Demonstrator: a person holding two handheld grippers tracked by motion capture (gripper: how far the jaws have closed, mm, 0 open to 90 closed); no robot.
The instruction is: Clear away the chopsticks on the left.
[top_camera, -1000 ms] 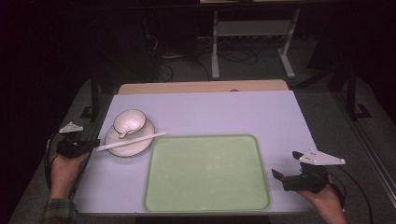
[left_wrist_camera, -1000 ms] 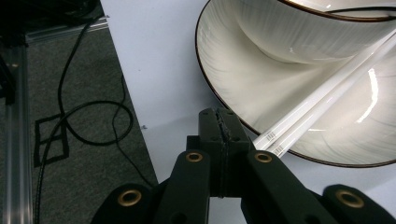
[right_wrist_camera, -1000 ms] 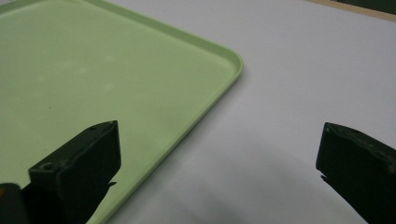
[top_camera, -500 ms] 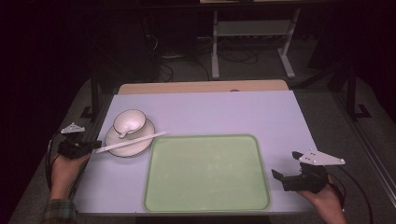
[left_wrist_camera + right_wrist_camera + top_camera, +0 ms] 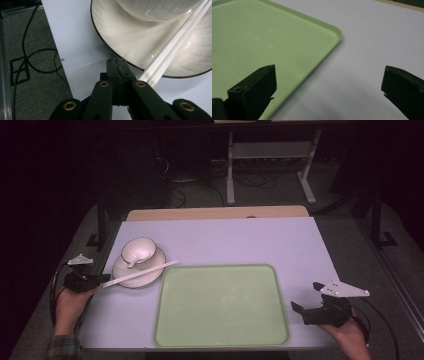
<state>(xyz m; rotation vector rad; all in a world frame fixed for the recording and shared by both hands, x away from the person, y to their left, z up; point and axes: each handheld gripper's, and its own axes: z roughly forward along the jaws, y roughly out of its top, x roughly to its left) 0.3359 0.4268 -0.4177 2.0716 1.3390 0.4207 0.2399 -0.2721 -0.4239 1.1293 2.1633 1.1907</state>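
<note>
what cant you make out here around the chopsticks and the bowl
- Whether the left tongs touch the pair of white chopsticks: left gripper view, the shut jaws sit beside their near end, which runs behind them.
- Top of the white ceramic bowl: cut off by that view's upper edge.
- The small white spoon in the bowl: high view, too small for detail.
- Far side of the pale green plastic tray: right gripper view, cut by the edge.

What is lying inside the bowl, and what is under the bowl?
A white spoon lies inside the bowl. The bowl stands on a plate, with chopsticks lying across the plate beside it. The plate's middle is covered by the bowl.
</note>
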